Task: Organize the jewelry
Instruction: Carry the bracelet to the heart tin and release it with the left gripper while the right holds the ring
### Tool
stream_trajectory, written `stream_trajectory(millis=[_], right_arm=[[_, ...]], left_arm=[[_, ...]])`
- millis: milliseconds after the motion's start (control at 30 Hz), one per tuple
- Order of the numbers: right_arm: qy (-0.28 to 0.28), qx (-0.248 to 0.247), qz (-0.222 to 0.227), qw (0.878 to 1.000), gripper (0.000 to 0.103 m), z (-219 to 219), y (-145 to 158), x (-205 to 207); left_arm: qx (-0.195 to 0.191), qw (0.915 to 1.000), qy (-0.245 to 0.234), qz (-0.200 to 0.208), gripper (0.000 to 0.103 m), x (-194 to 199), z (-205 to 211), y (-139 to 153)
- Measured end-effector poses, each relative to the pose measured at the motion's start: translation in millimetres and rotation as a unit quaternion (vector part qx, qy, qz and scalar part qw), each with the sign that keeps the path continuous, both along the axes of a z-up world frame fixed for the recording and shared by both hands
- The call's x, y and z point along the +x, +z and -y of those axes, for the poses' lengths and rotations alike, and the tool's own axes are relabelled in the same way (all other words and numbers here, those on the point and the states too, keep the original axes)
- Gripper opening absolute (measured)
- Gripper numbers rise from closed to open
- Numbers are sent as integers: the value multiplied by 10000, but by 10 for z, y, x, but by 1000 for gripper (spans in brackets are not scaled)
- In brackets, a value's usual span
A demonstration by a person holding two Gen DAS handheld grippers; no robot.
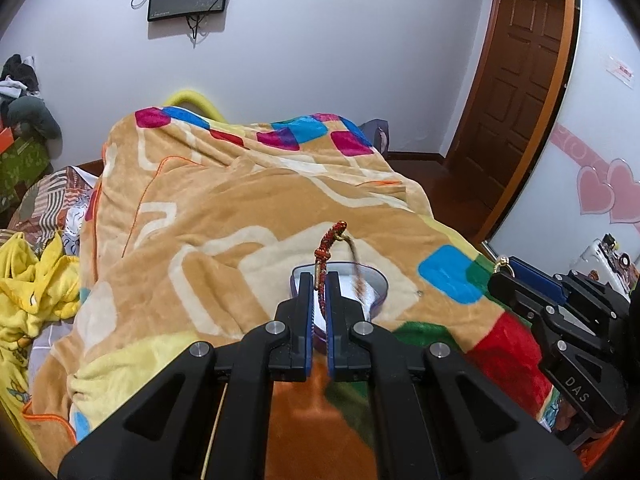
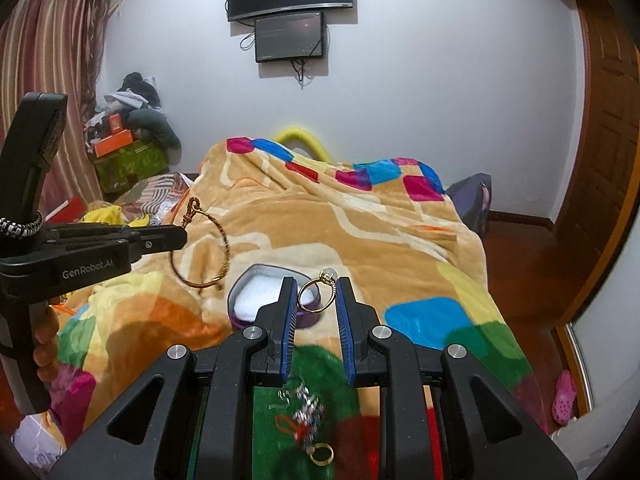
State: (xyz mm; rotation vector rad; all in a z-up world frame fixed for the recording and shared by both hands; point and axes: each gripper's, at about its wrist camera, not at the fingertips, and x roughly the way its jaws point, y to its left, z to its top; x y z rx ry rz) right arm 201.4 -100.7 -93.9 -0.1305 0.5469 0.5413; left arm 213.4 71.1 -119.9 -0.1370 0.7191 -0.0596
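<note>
My left gripper (image 1: 319, 284) is shut on a red and gold braided cord bracelet (image 1: 326, 250), held above a purple heart-shaped jewelry box (image 1: 378, 286) with a white lining. In the right wrist view the same bracelet (image 2: 200, 248) hangs as a loop from the left gripper (image 2: 182, 236), left of the box (image 2: 256, 292). My right gripper (image 2: 317, 292) is shut on a gold ring (image 2: 316, 290) with a small stone, held over the box's right side. It also shows at the right of the left wrist view (image 1: 504, 270).
A colourful plush blanket (image 1: 208, 216) covers the bed. Loose jewelry lies on it under my right gripper: a silver beaded piece (image 2: 306, 408) and a gold ring (image 2: 322, 453). Yellow clothes (image 1: 28, 292) lie left. A wooden door (image 1: 524, 80) stands at right.
</note>
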Motion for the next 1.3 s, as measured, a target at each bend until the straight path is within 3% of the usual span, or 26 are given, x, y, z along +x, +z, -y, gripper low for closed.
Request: stream_trajectory(millis=[500, 567, 633, 733, 767, 933, 1300], right_arm=[[286, -84, -279, 9992, 18, -137, -174, 316], [322, -96, -319, 9989, 18, -137, -177, 335], [339, -115, -336, 9988, 18, -147, -179, 364], [382, -95, -406, 9984, 18, -148, -190, 395], [387, -92, -425, 9983, 18, -153, -196, 401], [412, -75, -551, 9976, 18, -160, -226, 453], [500, -141, -657, 9965, 18, -168, -234, 497]], left_arm=[[-8, 9990, 43, -445, 1, 334, -227, -265], [120, 9982, 151, -568, 3, 342, -334, -309], [186, 9970, 273, -696, 13, 346, -454, -368], [31, 9951, 374, -909, 27, 344, -599, -479], [-26, 9945, 376, -973, 27, 341, -622, -515], [51, 9941, 147, -1075, 31, 283, -493, -622], [722, 9860, -510, -1415, 34, 436, -95, -895]])
